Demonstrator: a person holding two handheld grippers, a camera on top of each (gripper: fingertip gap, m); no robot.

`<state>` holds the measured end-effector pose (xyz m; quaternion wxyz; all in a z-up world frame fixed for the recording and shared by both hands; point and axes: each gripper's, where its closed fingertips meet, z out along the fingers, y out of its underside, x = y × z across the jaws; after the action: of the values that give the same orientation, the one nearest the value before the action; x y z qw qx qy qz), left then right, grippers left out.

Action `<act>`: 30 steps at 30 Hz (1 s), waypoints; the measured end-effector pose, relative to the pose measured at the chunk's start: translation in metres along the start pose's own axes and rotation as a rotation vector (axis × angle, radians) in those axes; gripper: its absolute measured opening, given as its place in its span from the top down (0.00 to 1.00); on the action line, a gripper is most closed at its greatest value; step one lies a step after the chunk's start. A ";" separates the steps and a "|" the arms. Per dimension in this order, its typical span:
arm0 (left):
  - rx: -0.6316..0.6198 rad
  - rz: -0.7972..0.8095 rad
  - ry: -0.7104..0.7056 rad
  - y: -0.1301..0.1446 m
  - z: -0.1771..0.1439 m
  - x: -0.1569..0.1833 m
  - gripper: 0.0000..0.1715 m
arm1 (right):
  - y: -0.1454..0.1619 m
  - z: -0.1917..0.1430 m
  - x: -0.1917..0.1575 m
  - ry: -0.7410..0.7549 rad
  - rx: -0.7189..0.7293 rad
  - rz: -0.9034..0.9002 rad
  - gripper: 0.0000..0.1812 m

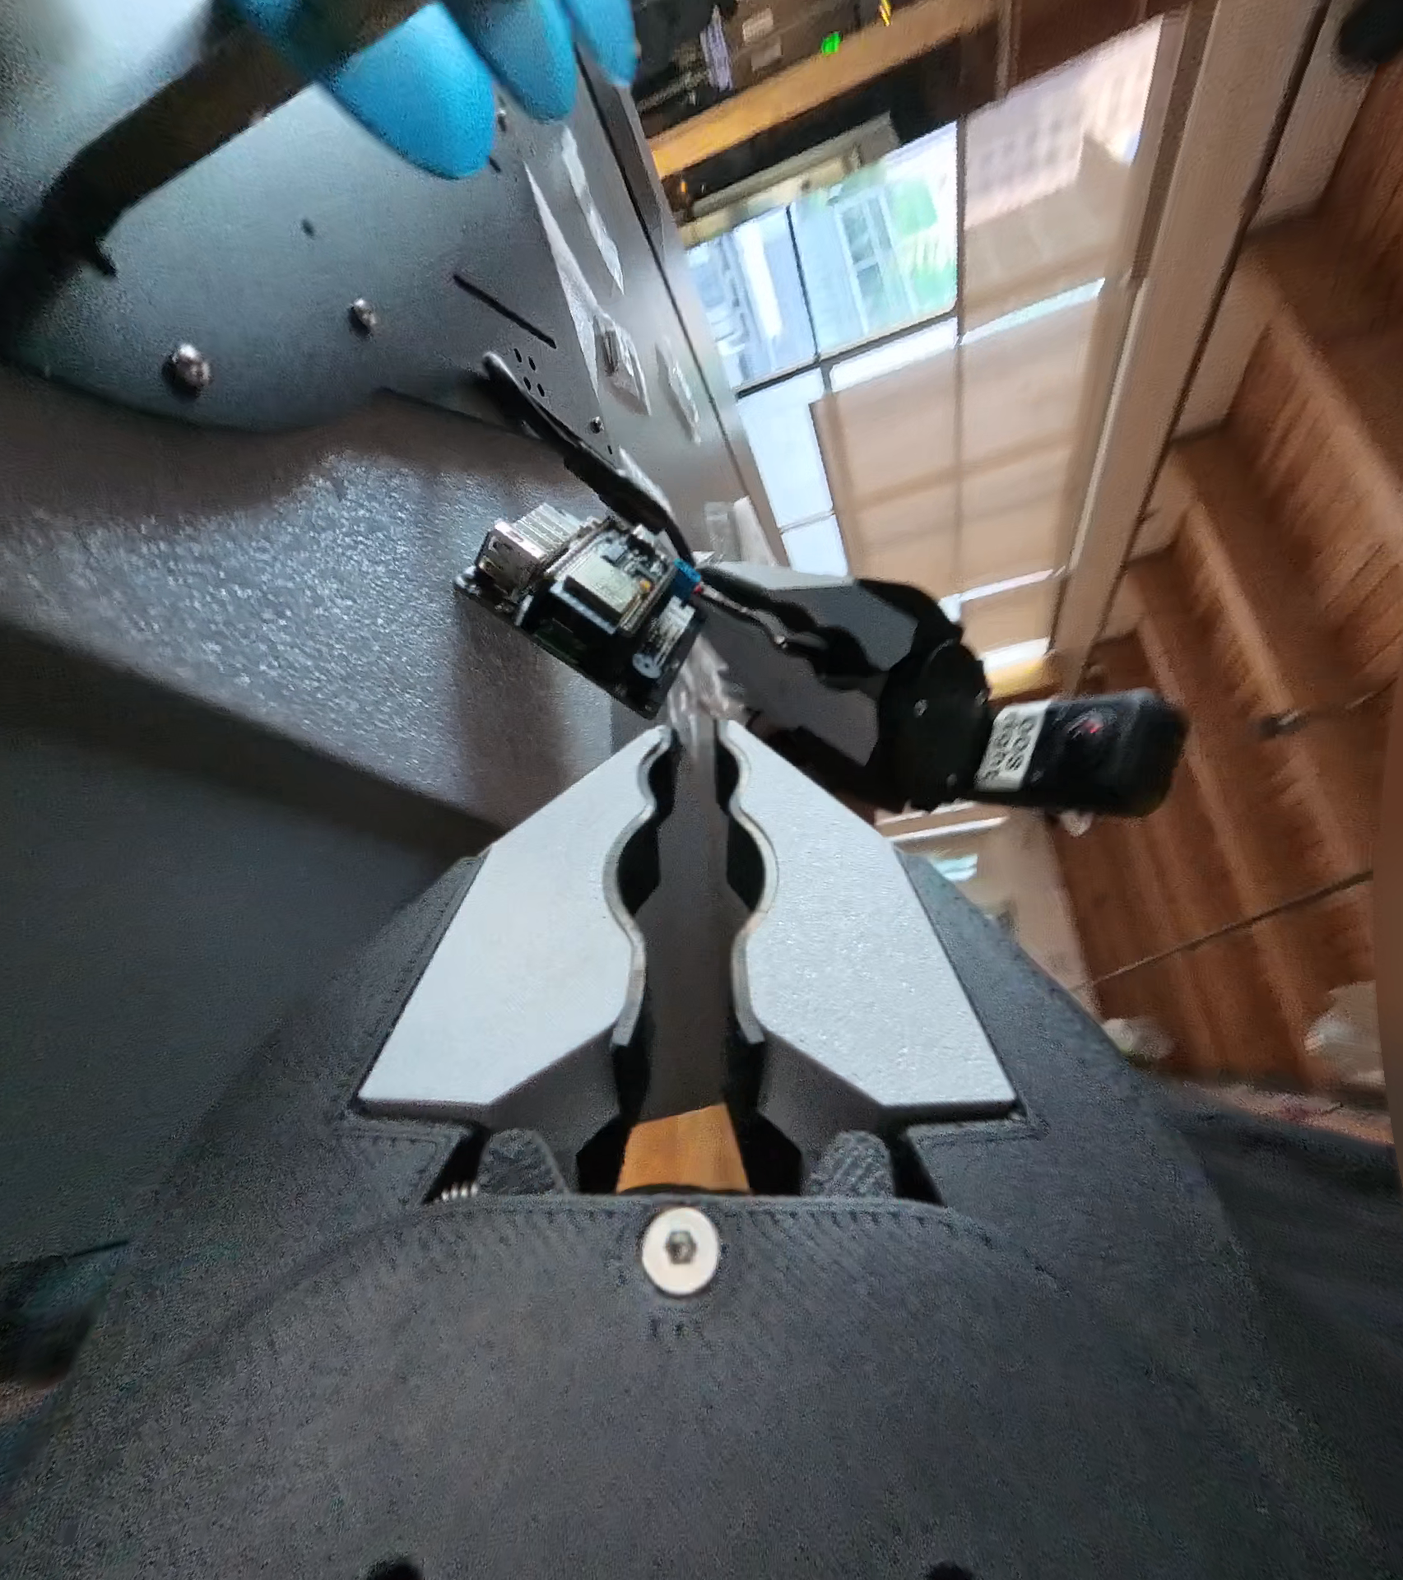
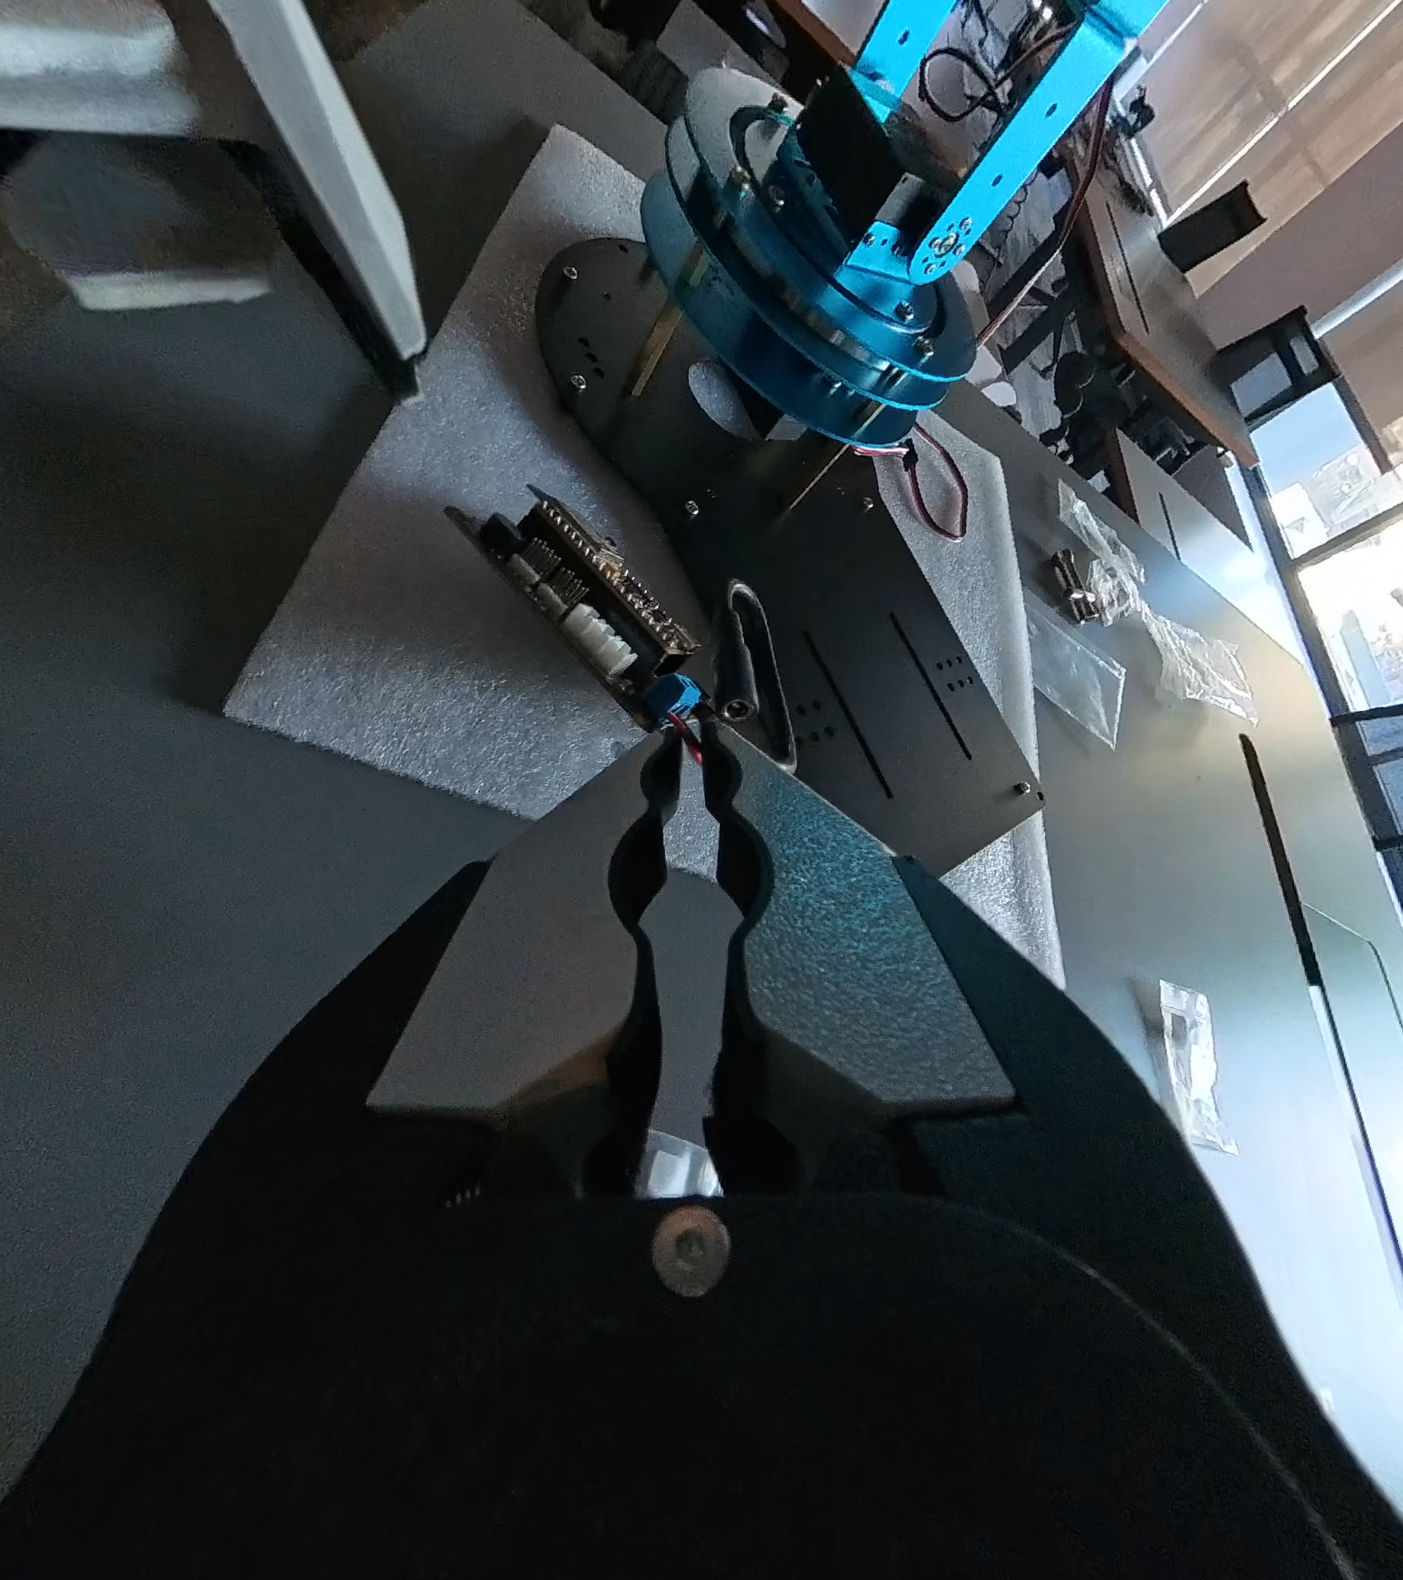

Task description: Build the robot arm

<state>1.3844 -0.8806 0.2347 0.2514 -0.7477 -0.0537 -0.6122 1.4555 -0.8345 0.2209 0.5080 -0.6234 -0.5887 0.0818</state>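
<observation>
My right gripper [image 2: 685, 751] is shut on thin red and black wires [image 2: 691, 742]. They run to a blue connector [image 2: 668, 691] on a dark circuit board [image 2: 574, 590], which hangs tilted over the white foam pad [image 2: 390, 616]. The left wrist view shows the same board [image 1: 586, 620] in the air, with the right gripper [image 1: 843, 684] just right of it. My left gripper [image 1: 693, 737] has its grey fingers [image 1: 561, 932] nearly together, just below the board's lower corner. I see nothing between them.
A small blue robot arm [image 2: 817, 282] stands on a black slotted plate [image 2: 877, 684] on the foam; its blue base shows blurred in the left wrist view [image 1: 441, 94]. Clear plastic bags with small parts [image 2: 1108, 598] lie on the dark table [image 2: 1176, 855]. Windows are to the right. The tips of one gripper are about 9 centimetres away from the tips of the other.
</observation>
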 end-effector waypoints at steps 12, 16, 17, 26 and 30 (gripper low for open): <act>0.129 -0.260 0.061 -0.002 0.011 -0.013 0.92 | -0.003 0.000 0.001 -0.025 0.022 0.006 0.98; 0.113 -0.294 0.070 0.000 0.015 -0.012 0.93 | 0.000 0.000 0.000 -0.037 0.020 0.023 0.98; 0.103 -0.300 0.068 0.002 0.017 -0.013 0.93 | 0.000 0.000 0.000 -0.039 0.025 0.029 0.98; 0.108 -0.349 0.077 0.001 0.018 -0.013 0.97 | -0.005 0.001 0.003 -0.040 0.044 0.030 0.98; 0.093 -0.364 0.081 0.000 0.021 -0.013 0.98 | -0.003 0.001 0.003 -0.042 0.043 0.027 0.98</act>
<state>1.3994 -0.8685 0.2195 0.1730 -0.6881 -0.2062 -0.6739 1.4531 -0.8323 0.2240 0.5077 -0.6184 -0.5888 0.1144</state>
